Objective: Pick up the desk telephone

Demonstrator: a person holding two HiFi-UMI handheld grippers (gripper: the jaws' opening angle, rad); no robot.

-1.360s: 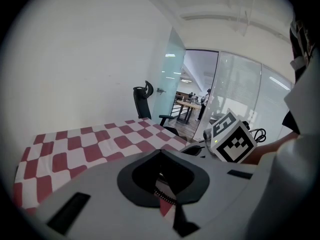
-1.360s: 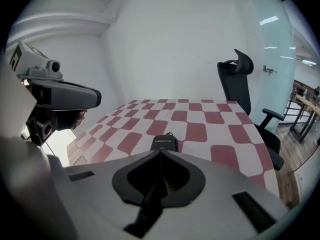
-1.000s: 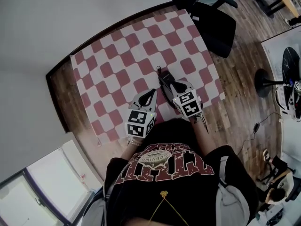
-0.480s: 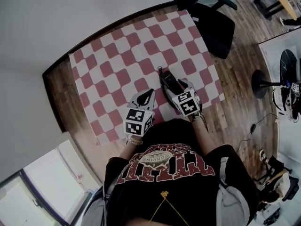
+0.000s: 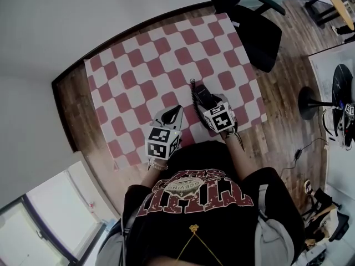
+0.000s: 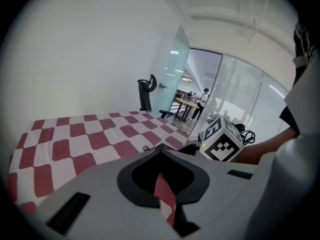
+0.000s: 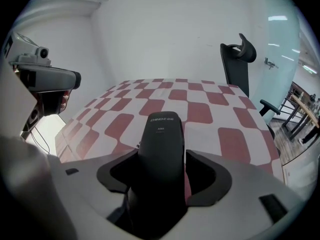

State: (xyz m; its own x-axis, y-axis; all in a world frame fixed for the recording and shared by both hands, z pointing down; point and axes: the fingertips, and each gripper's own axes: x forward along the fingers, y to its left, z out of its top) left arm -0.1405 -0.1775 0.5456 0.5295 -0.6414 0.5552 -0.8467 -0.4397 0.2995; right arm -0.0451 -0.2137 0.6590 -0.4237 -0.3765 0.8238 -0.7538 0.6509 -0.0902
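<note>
Red-and-white checked cloth covers the worktop [image 5: 138, 65], wood edge showing at the left side.

Left claw [image 5: 178, 108]: held low over the near part of the cloth, jaw tips together, only a thin sliver of check visible behind them. Nothing in it.

Desk telephone [image 7: 162, 134]: just right of the left claw, lying on the cloth towards the near right part of the worktop. Black, smooth, long rounded body tapering to a blunt far end, with 2 short lines of pale print near that end. Coiled black cord [image 5: 192, 96] runs along its left side.

Right claw [image 5: 211, 101]: astride the telephone's near half, jaws opening, 1 on each side of the body. Strip of red cloth shows between the body and the right-hand jaw, so no grip.

Hard to read: telephone's near end is covered by the right claw's marker cube from above, and goes dark between the jaws up close. Keypad or cradle cannot be made out.

Black office chair [image 5: 252, 24] stands off the far right corner.
</note>
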